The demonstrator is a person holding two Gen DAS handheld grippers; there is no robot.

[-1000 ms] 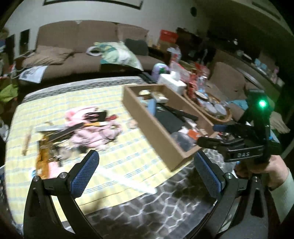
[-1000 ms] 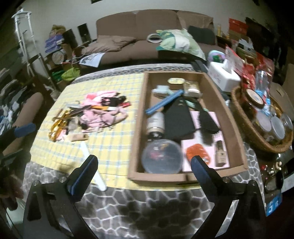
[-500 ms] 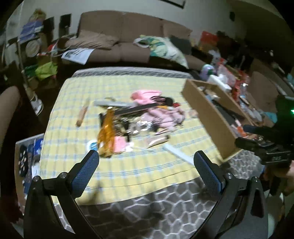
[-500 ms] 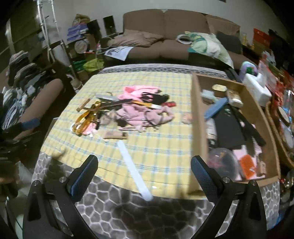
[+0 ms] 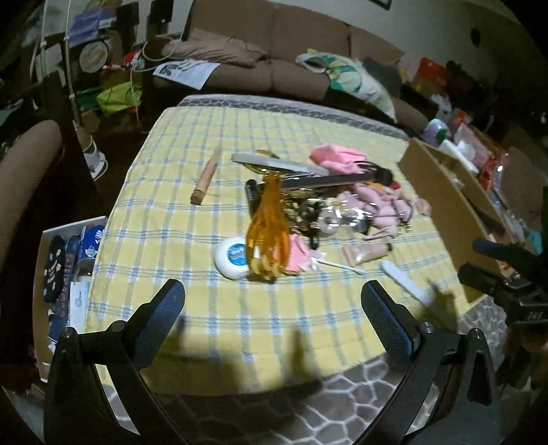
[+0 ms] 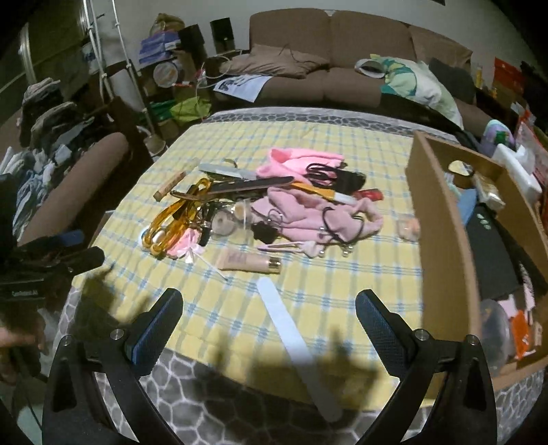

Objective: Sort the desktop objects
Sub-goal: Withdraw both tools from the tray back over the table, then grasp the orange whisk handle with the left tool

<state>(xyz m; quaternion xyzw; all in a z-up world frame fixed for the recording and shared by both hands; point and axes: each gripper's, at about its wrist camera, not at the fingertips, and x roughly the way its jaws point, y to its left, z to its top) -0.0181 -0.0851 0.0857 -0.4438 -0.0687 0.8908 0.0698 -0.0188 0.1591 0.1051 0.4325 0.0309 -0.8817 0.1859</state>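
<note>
A yellow-and-blue checked quilted cloth (image 6: pixel 325 164) covers the table. A cardboard box (image 6: pixel 441 246) stands at its right edge, already holding items. The cluttered heap (image 6: pixel 260 208) at mid-cloth includes soft pink fabric, with a flat white nail file (image 6: pixel 294 345) nearer. Both the left gripper (image 5: pixel 274 304) and right gripper (image 6: pixel 269 308) hover with their 2 textured blue pads spread apart, empty.

Dim room; brown sofa (image 6: pixel 342 68) against pale wall (image 6: pixel 144 20), cushions on it; cluttered shelving (image 6: pixel 164 61) at left, contents unclear; tabletop (image 6: pixel 308 404) under yellow checked cloth
</note>
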